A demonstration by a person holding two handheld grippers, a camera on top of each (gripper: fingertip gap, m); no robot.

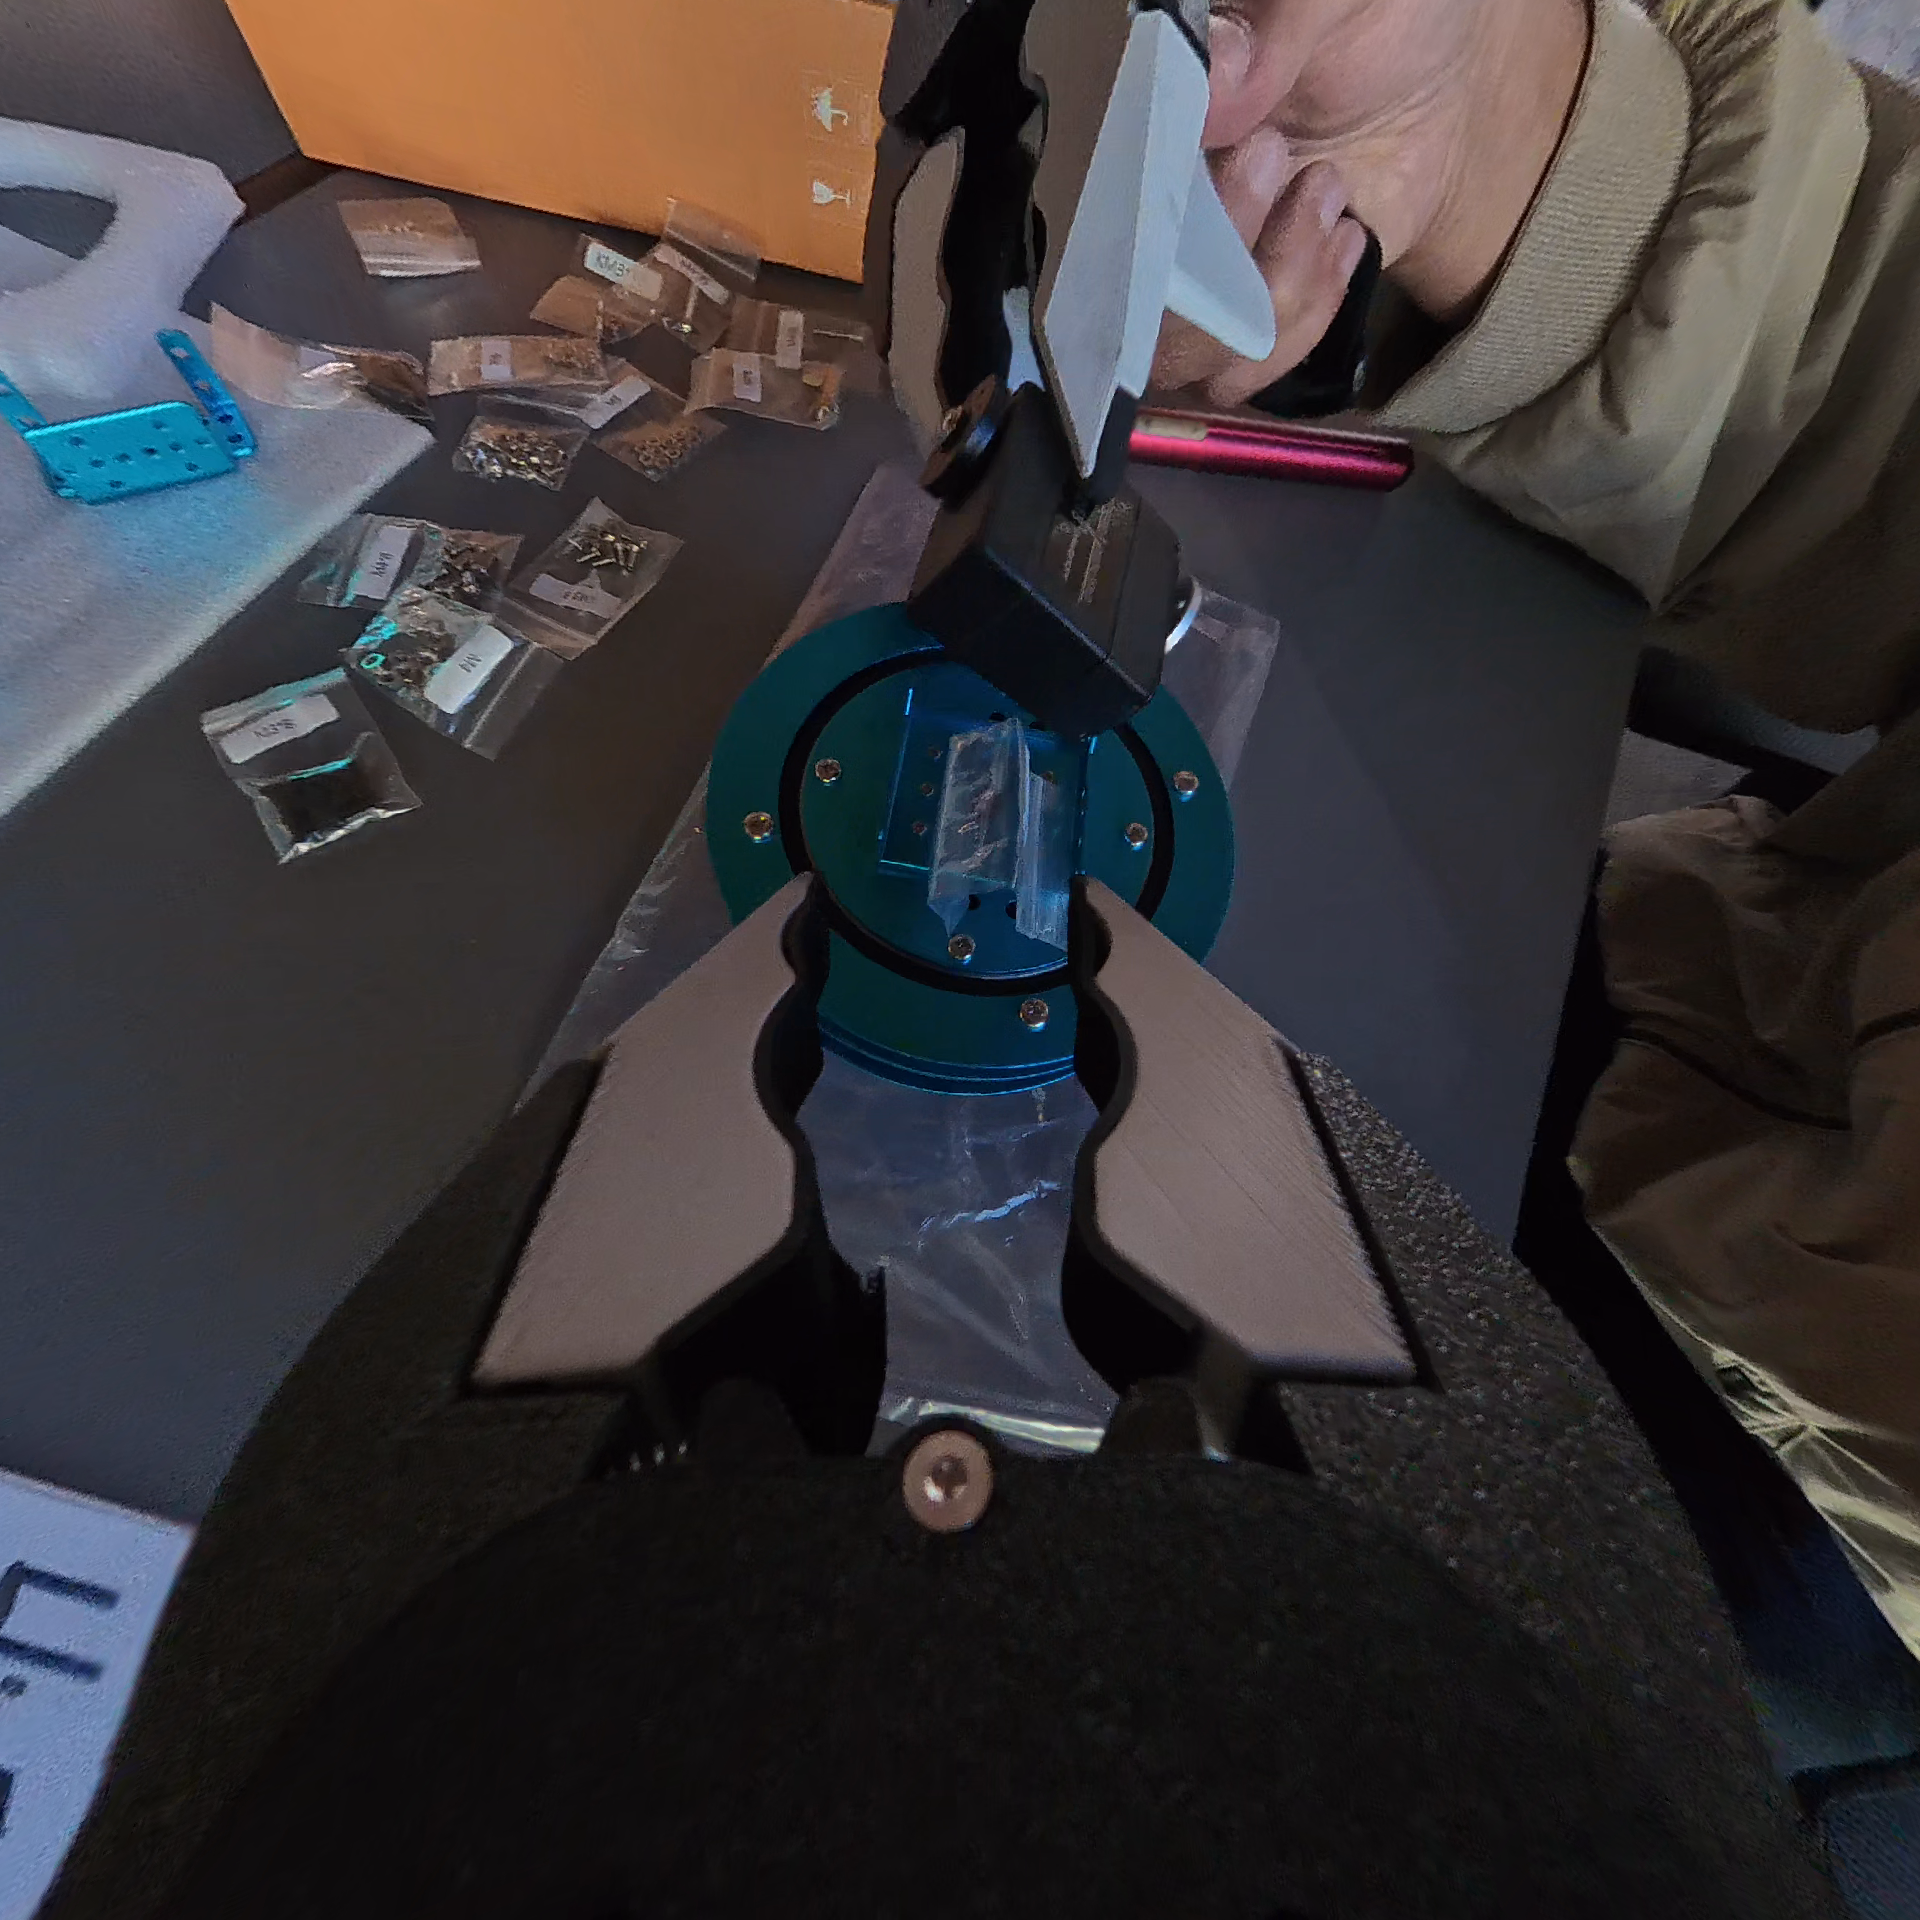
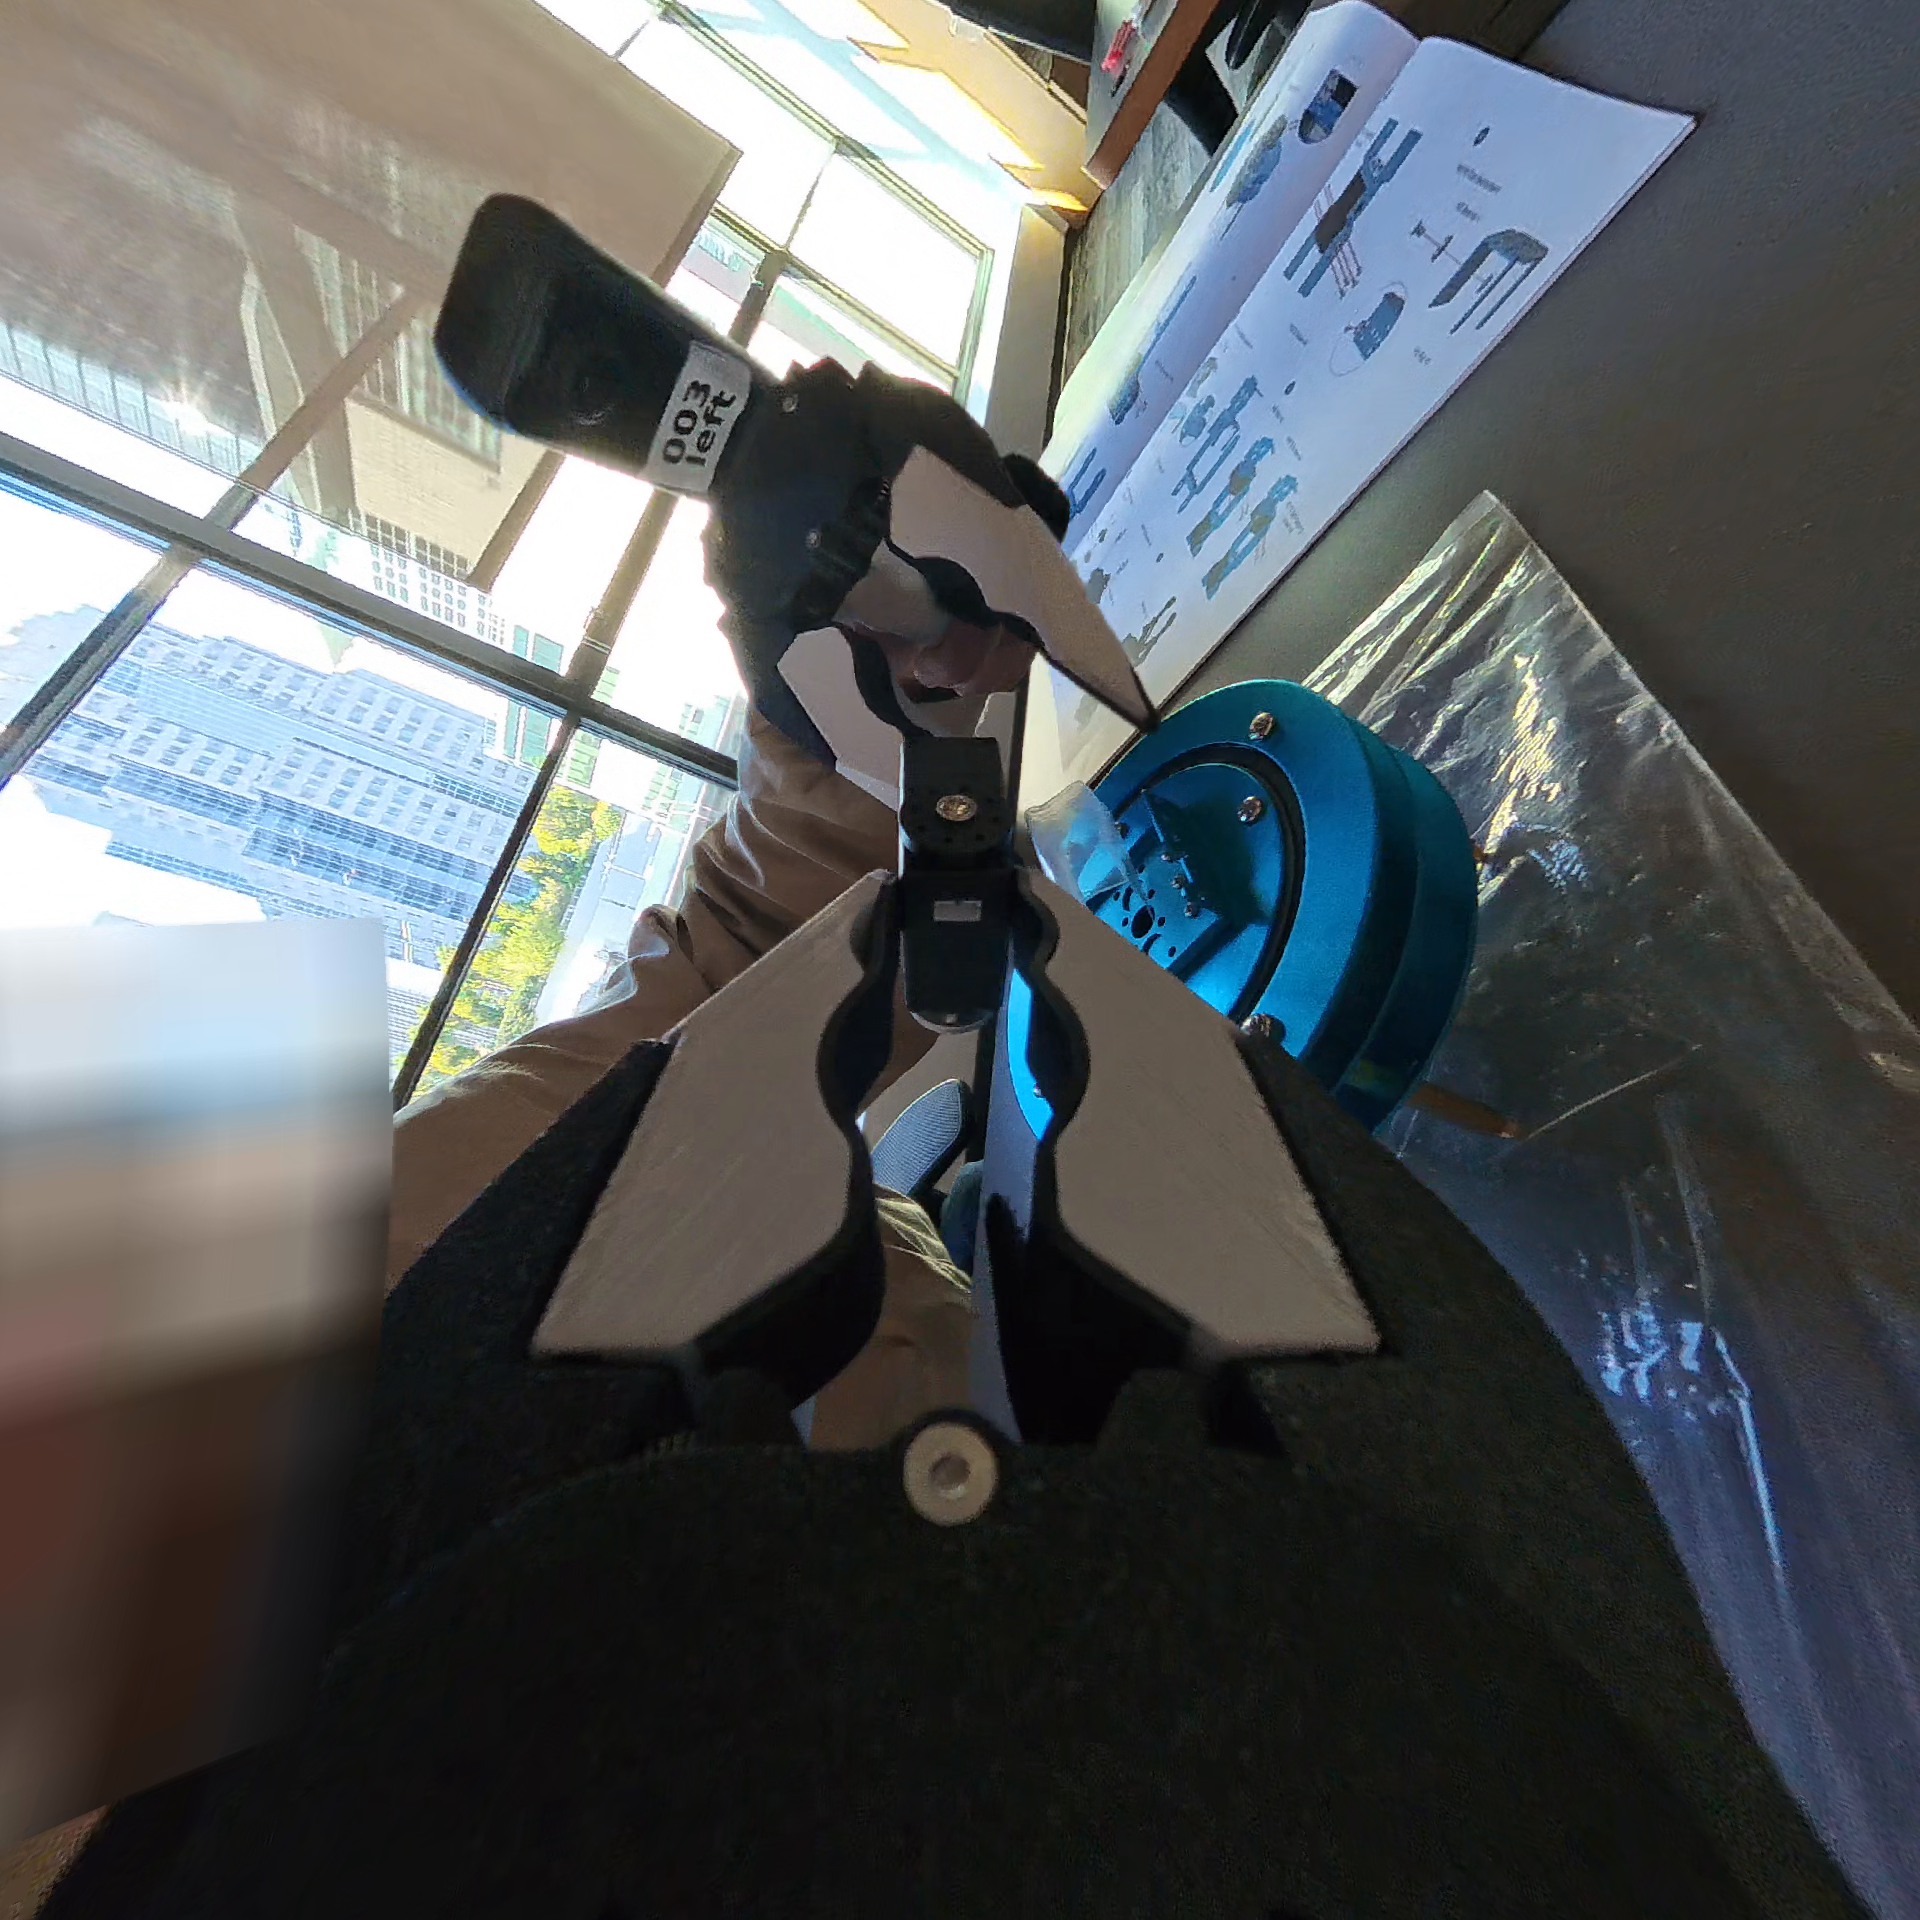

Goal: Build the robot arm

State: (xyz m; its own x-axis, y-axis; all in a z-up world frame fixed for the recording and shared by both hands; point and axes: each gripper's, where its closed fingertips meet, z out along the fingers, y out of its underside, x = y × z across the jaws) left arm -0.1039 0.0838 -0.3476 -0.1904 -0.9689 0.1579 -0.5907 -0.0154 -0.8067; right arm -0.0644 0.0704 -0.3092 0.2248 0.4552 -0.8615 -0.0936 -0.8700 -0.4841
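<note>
My left gripper [image 1: 945, 888] is open, with its tips at the near edge of a round blue metal turntable base [image 1: 1195, 862] on the dark table. One of its fingers [image 2: 1018, 571] touches the base's rim in the right wrist view. A small clear plastic bag [image 1: 987, 821] lies on the blue plate in the middle of the base. My right gripper [image 2: 951, 894] is shut on a black servo motor [image 2: 951, 831]. It holds the servo tilted just above the far side of the base [image 2: 1340, 894]. The right gripper [image 1: 1013, 436] and the servo [image 1: 1039, 603] also show in the left wrist view.
A clear plastic sheet [image 1: 956, 1195] lies under the base. Several small bags of screws [image 1: 468, 644] are scattered to the left, by a blue U-bracket [image 1: 135, 436] on white foam [image 1: 125, 623]. An orange box [image 1: 582, 104] stands behind; a pink rod [image 1: 1268, 457] and a person's sleeve [image 1: 1662, 260] are on the right. A printed sheet [image 2: 1351, 312] lies beyond. One gripper's finger ends stand about 6 centimeters off the other's. The blue U-bracket on white foam [image 1: 125, 623] is about 25 centimeters from my left fingertips.
</note>
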